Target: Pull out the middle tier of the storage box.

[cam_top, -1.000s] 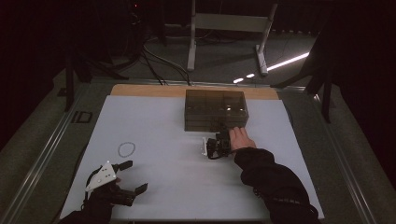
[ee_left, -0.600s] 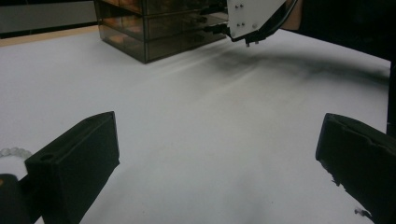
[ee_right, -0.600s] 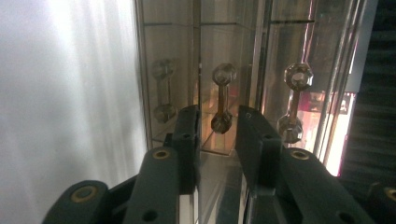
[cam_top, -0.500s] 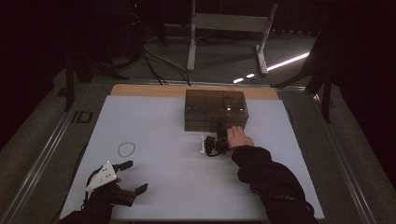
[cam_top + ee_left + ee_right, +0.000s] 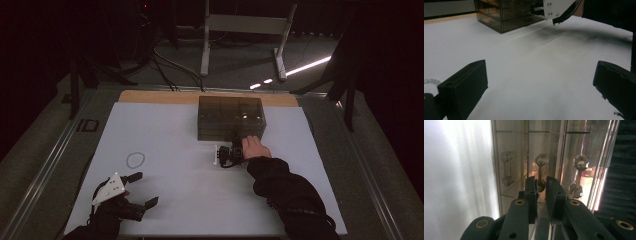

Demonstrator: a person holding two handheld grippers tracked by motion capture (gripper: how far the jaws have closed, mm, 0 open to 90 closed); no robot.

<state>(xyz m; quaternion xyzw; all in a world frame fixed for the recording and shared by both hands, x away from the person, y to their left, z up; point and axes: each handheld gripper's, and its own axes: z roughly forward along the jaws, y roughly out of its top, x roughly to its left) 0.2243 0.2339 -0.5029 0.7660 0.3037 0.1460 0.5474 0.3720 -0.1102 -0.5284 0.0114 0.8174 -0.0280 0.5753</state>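
Tongs first: got the right tongs (image 5: 540, 184) squeezed down narrow on the lower knob of a drawer handle (image 5: 540, 173), jaws snug on both sides of it. Left tongs (image 5: 540, 72) spread wide with nothing between the jaws, sitting low over the near left corner of the table (image 5: 170, 135).

Now biggest to smallest:

- Table: plain white top with a wooden strip along the far edge.
- Drawer box (image 5: 230, 117): smoky see-through plastic, parked at the far middle of the table, right up by that wooden strip. Front faces the person's side. Also in the left gripper view, up at the top, well apart from the left jaws.
- Right hand (image 5: 256, 148): dark sleeve, reaching in from the bottom right, holding the tongs just in front of the box's near face.
- Handles: three lined up behind the jaws in the right gripper view, each a thin gold bar with a faceted clear knob on both ends. Middle one is the one being gripped, so look for it on the box front, right where the jaws meet.
- Bead ring (image 5: 135, 160): small clear loop lying flat on the left side of the table, near the left tongs but not touching, well apart from the box.
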